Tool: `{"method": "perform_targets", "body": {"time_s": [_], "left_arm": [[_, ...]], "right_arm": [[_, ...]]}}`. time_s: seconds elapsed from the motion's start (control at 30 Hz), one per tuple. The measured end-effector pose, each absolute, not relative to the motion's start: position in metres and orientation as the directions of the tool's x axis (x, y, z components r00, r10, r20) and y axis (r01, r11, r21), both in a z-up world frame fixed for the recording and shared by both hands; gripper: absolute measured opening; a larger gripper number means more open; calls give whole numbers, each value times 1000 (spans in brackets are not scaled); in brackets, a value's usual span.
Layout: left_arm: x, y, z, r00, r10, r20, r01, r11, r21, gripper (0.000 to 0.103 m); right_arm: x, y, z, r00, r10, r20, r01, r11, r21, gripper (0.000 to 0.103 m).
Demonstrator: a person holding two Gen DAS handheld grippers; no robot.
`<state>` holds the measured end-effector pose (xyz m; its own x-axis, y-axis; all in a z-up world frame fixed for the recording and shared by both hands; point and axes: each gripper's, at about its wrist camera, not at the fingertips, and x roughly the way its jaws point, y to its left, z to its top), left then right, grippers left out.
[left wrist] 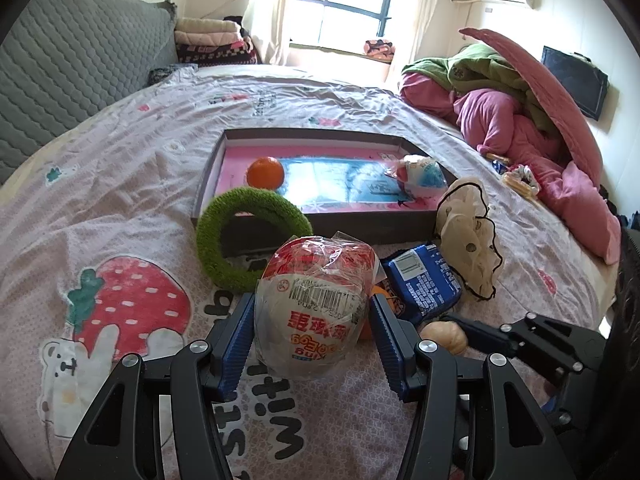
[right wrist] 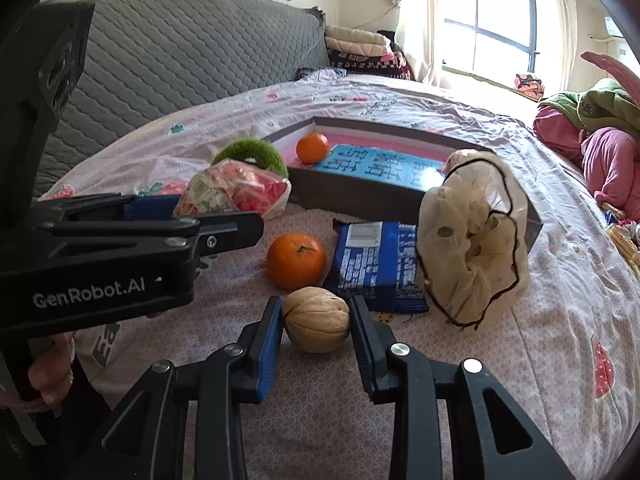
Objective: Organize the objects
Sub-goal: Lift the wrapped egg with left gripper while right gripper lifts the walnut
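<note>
My left gripper (left wrist: 312, 312) is shut on a red-and-white wrapped snack egg (left wrist: 316, 304), also seen in the right wrist view (right wrist: 236, 190). My right gripper (right wrist: 316, 320) is shut on a walnut (right wrist: 316, 318) on the bedsheet; the walnut also shows in the left wrist view (left wrist: 444, 336). A shallow grey box (left wrist: 320, 224) with a pink and blue floor holds an orange (left wrist: 265, 173) and a wrapped blue-and-white egg (left wrist: 420, 176). A loose orange (right wrist: 296, 260), a blue snack packet (right wrist: 372, 264), a beige scrunchie (right wrist: 472, 248) and a green fuzzy ring (left wrist: 224, 236) lie in front of the box.
Everything lies on a bed with a pink strawberry-print sheet (left wrist: 120, 184). A grey quilted headboard (right wrist: 180, 64) stands at the left. Piled pink and green bedding (left wrist: 520, 112) sits at the right. More small items (left wrist: 520, 180) lie by that pile.
</note>
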<state>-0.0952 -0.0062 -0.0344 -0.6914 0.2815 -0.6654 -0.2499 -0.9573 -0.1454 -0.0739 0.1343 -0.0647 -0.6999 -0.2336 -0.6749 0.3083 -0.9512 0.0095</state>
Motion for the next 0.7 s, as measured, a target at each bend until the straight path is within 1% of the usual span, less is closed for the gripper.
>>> {"method": "perform_targets", "body": {"time_s": [0.3,0.5,0.7], "left_arm": [[-86,-12,-22,-738,277,-616,-244,-960,-139,58],[-81,-9,-16,-766,259,-589,-244,-964,-106,58],[-76,-5,-12,-787,242,-567,-247,-966,-70,58]], "right_arm": [[-69,146,-46,-760,-231,-608,271,-962,27,34],[-67,148,-39,-782,-220,-583,258,-966,20,34],[-62,151,-29,-815,-208,-541,248,-969,0,34]]}}
